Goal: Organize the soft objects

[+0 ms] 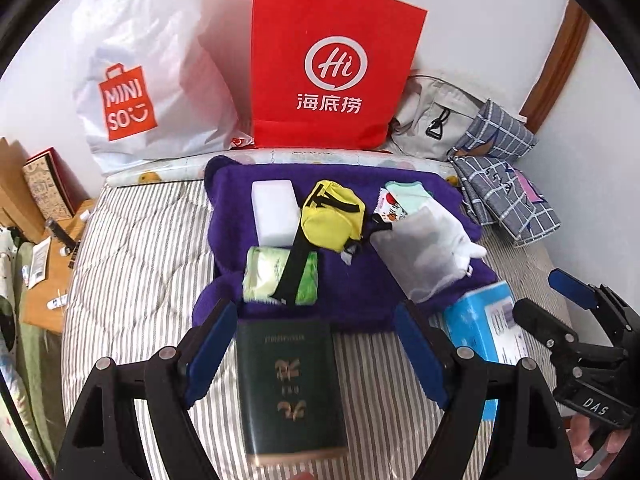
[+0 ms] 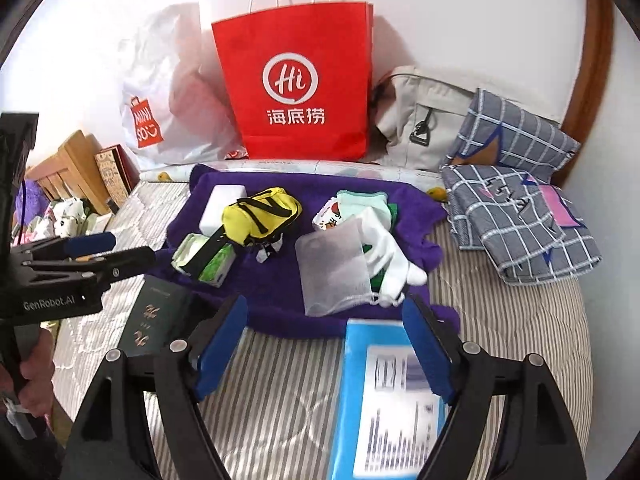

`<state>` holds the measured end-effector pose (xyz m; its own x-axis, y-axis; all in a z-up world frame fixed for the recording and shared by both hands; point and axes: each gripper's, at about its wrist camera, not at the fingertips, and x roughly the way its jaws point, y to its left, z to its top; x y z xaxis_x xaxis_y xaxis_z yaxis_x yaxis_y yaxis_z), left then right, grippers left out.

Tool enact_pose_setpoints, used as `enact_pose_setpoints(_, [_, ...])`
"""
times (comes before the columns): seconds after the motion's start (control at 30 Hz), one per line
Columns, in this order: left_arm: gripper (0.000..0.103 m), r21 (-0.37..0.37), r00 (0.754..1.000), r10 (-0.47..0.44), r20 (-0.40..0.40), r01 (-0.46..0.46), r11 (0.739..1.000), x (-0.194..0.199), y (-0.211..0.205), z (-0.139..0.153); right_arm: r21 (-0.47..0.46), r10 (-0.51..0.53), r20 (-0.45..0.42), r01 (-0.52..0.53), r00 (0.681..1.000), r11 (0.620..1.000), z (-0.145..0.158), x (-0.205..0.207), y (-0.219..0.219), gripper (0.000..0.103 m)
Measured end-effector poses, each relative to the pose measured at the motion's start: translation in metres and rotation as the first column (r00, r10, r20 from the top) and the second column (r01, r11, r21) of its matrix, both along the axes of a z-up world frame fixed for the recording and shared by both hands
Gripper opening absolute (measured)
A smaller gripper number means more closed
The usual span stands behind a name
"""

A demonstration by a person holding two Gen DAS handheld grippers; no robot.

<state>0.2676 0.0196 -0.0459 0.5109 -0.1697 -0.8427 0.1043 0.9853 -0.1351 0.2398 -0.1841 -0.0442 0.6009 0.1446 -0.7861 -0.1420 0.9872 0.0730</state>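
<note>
My left hand-held gripper (image 1: 316,344) hangs released over the striped bed (image 1: 132,280), its jaws wide on either side of a dark green booklet (image 1: 290,384) without touching it. The booklet lies flat, its long axis running 12 to 6 in my left wrist view, its far end at the near edge of the purple towel (image 1: 360,292).

My right hand-held gripper (image 2: 324,344) is likewise spread and grasping nothing. A blue box (image 2: 384,396) lies below it, long axis 12 to 6, its far end at the towel's hem (image 2: 280,320).

The soft things sit on the towel: a yellow pouch (image 1: 332,220) at the middle with its black strap (image 1: 294,268) trailing toward 7 across a green tissue pack (image 1: 264,274); a white block (image 1: 276,212) at 10 of the pouch, touching it; a frosted bag (image 1: 424,256) and a white glove (image 1: 460,240) at 3 to 4.

At 12, beyond the towel, a red paper bag (image 1: 332,72) and a white plastic bag (image 1: 152,80) stand against the wall. Checked cloth (image 1: 508,196) fills the bed at 2. Open striped bedding lies at 9 of the towel, and the bed's edge runs along the left.
</note>
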Motion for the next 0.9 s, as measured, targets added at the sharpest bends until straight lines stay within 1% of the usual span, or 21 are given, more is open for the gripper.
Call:
enact_pose_setpoints(0.13, [0.08, 0.004, 0.999, 0.016, 0.032, -0.016, 1.0, -0.025, 0.0, 0.011, 0.018, -0.018, 0.025, 0.017, 1.0, 1.0, 0.011, -0.026, -0.008, 0.08])
enact_pose_setpoints(0.3, [0.08, -0.005, 0.996, 0.039, 0.075, -0.039, 0.999, -0.053, -0.002, 0.023, -0.006, -0.037, 0.045, 0.038, 0.998, 0.999, 0.02, -0.055, -0.014, 0.08])
enact_pose_setpoints(0.47, [0.08, -0.002, 0.993, 0.035, 0.116, -0.035, 0.999, -0.083, -0.011, 0.036, 0.008, -0.055, 0.054, 0.055, 0.997, 0.998, 0.024, -0.084, -0.022, 0.08])
enact_pose_setpoints(0.57, [0.08, 0.006, 0.987, 0.033, 0.16, -0.034, 0.999, -0.102, -0.016, 0.045, 0.012, -0.073, 0.063, 0.073, 0.995, 0.997, 0.025, -0.101, -0.026, 0.087])
enact_pose_setpoints(0.63, [0.081, 0.002, 0.984, 0.031, 0.178, -0.031, 1.0, -0.115, -0.019, 0.049, 0.003, -0.081, 0.071, 0.081, 0.994, 0.997, 0.025, -0.113, -0.026, 0.088])
enact_pose_setpoints(0.7, [0.083, 0.002, 0.981, 0.029, 0.191, -0.03, 1.0, -0.126, -0.022, 0.052, -0.024, -0.092, 0.077, 0.094, 0.993, 0.995, 0.025, -0.124, -0.024, 0.092])
enact_pose_setpoints(0.77, [0.092, 0.01, 0.978, 0.039, 0.203, -0.042, 0.999, -0.137, -0.023, 0.053, -0.047, -0.108, 0.088, 0.113, 0.99, 0.993, 0.025, -0.133, -0.024, 0.096])
enact_pose_setpoints(0.9, [0.095, 0.019, 0.975, 0.043, 0.218, -0.049, 0.999, -0.158, -0.026, 0.054, -0.016, -0.126, 0.089, 0.128, 0.988, 0.992, 0.026, -0.152, -0.029, 0.097])
